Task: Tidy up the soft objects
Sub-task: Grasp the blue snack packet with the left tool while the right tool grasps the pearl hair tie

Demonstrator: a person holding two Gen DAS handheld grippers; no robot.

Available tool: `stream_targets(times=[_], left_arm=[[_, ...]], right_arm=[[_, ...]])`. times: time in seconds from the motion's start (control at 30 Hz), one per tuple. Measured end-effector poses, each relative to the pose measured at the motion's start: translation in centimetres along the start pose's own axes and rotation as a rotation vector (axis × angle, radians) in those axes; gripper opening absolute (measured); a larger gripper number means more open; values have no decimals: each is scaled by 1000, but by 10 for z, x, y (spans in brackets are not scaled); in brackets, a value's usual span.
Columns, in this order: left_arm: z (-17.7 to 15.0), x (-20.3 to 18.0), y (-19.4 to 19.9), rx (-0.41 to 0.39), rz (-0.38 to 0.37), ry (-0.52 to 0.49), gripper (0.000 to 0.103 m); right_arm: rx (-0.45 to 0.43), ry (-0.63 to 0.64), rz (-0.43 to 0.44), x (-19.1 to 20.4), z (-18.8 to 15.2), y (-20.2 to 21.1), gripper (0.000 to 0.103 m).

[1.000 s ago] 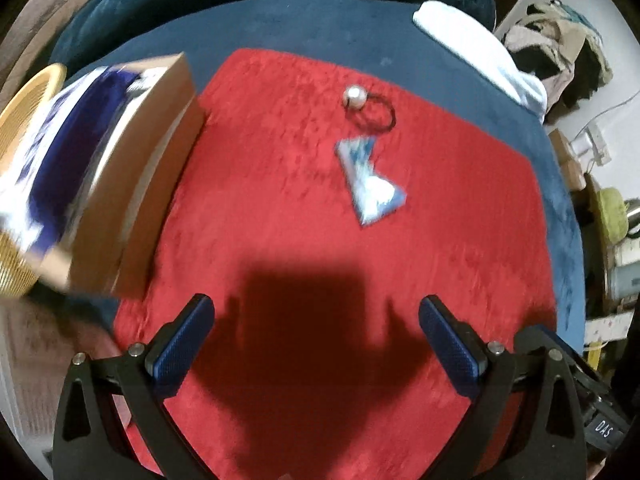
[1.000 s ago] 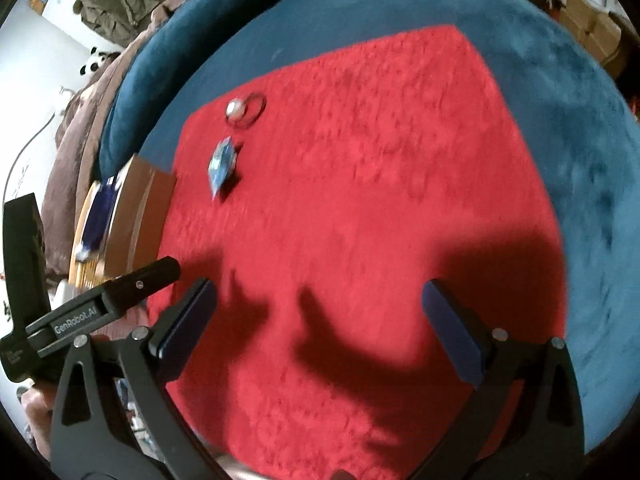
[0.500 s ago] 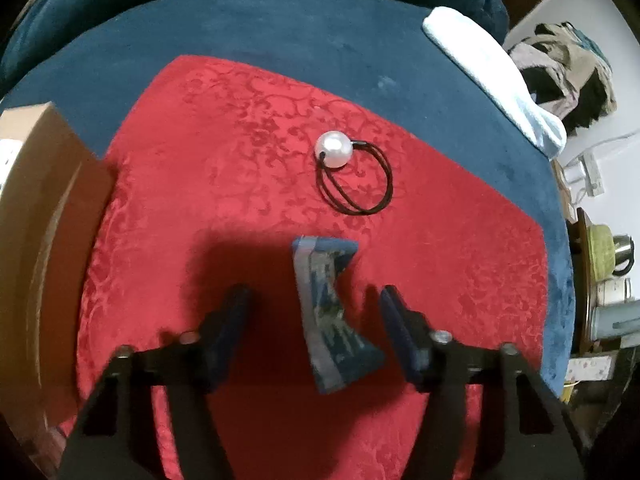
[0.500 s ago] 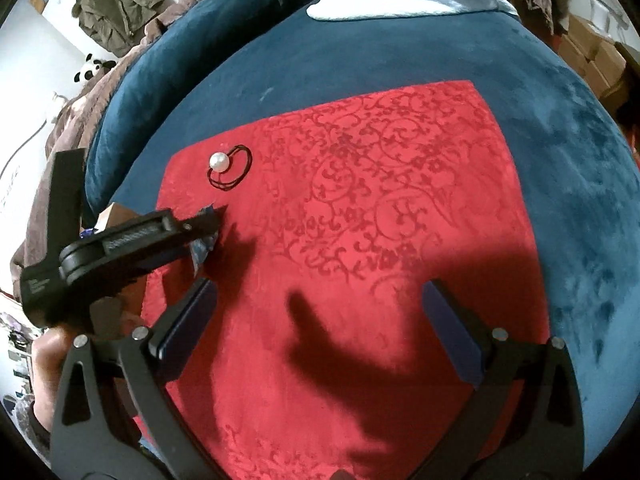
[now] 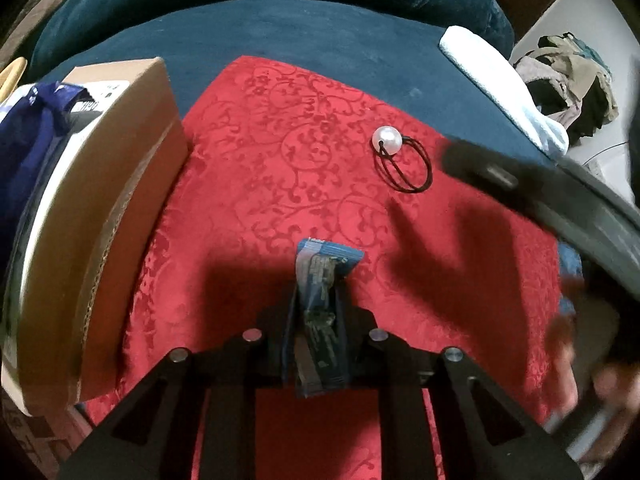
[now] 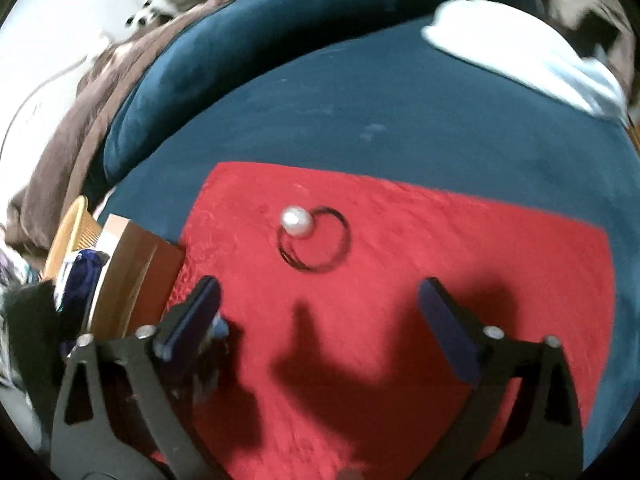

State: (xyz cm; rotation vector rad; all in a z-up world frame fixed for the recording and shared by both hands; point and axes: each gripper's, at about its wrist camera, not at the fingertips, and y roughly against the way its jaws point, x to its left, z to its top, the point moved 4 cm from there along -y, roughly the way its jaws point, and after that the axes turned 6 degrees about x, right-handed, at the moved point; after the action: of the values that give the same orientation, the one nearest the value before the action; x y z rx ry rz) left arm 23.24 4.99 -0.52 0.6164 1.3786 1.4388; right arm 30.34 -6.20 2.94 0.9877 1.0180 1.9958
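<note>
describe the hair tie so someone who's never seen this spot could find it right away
Start at the red patterned cloth spread over the dark teal cushion. Toward its far side, away from the cardboard box, lies the hair tie, a thin black elastic loop. Its single white pearl bead sets it apart from the blue packet pinched in the left hand-held gripper.

Blue patterned cloth piece: folded, upright, pinched btwn fingers, over red cloth. Black hair tie w/ pearl bead: flat on red cloth, apart.
</note>
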Motion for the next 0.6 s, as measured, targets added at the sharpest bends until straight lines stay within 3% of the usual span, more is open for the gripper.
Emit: stream_targets(times=[0.07, 0.2, 0.23, 0.3, 0.33, 0.37, 0.4, 0.5, 0.6], left_arm=[[-1, 4, 0, 0, -12, 6, 18], [-1, 4, -2, 3, -33, 12, 19], [-2, 7, -1, 5, -39, 15, 19], [-2, 10, -2, 14, -54, 24, 19], [-1, 10, -2, 19, -59, 26, 19], [0, 10, -2, 24, -65, 28, 21], [0, 10, -2, 28, -71, 28, 25], [2, 7, -3, 36, -87, 15, 35], [1, 5, -5, 33, -69, 6, 35]], right_arm=[[16, 39, -25, 11, 13, -16, 79], [41, 50, -36, 23, 29, -43, 77], [55, 47, -51, 24, 32, -51, 72], [94, 47, -61, 26, 34, -67, 52], [128, 42, -79, 24, 34, -77, 33], [132, 41, -101, 23, 34, -80, 25], [123, 36, -109, 21, 33, -80, 25], [86, -24, -23, 13, 26, -61, 25], [51, -41, -3, 6, 10, -34, 25]])
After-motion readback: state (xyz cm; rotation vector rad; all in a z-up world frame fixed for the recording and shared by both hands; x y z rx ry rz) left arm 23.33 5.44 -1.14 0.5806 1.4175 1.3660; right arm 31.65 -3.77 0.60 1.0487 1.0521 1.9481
